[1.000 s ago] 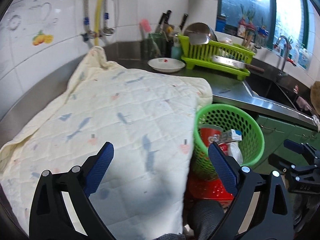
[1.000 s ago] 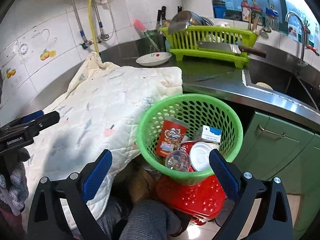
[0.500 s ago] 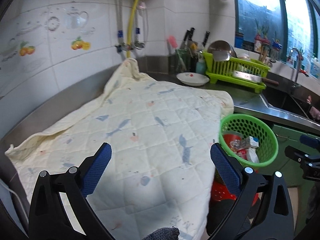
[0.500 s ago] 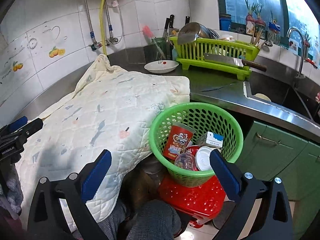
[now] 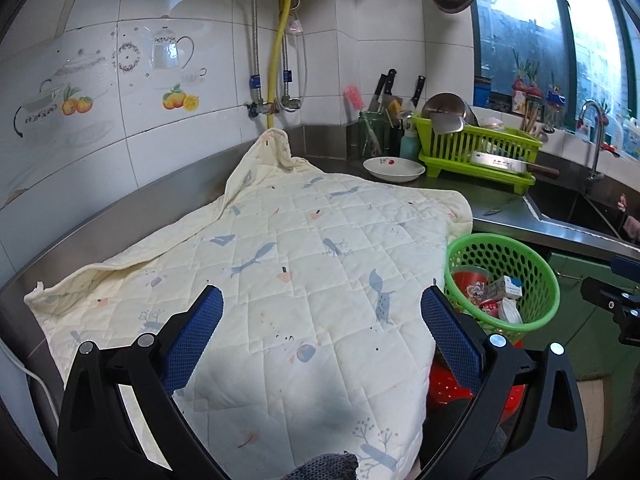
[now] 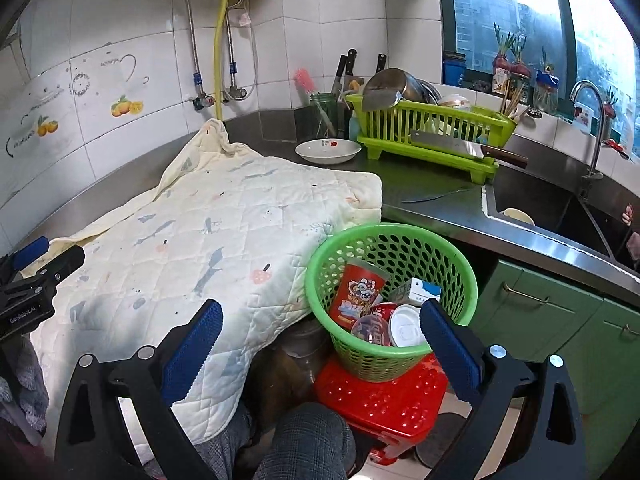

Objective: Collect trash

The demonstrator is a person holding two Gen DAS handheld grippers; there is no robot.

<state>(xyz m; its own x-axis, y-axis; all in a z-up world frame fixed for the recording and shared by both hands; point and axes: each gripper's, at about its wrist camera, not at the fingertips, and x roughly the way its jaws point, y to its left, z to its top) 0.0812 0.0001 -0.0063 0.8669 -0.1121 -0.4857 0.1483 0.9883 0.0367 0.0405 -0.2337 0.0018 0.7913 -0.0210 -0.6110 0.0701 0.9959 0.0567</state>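
A green mesh basket stands on a red stool beside the counter; it also shows in the left wrist view. It holds a red paper cup, a blue-and-white carton, a white lid and a clear cup. My left gripper is open and empty above a cream quilted cloth. My right gripper is open and empty, above the cloth's edge and the basket.
The cloth covers the steel counter. A white dish, a green dish rack with a cleaver, a knife jar and a sink with faucet lie behind. Green cabinets stand at right.
Both grippers have pulled back and risen, so the cloth and basket look smaller and farther. Both stay open and empty.
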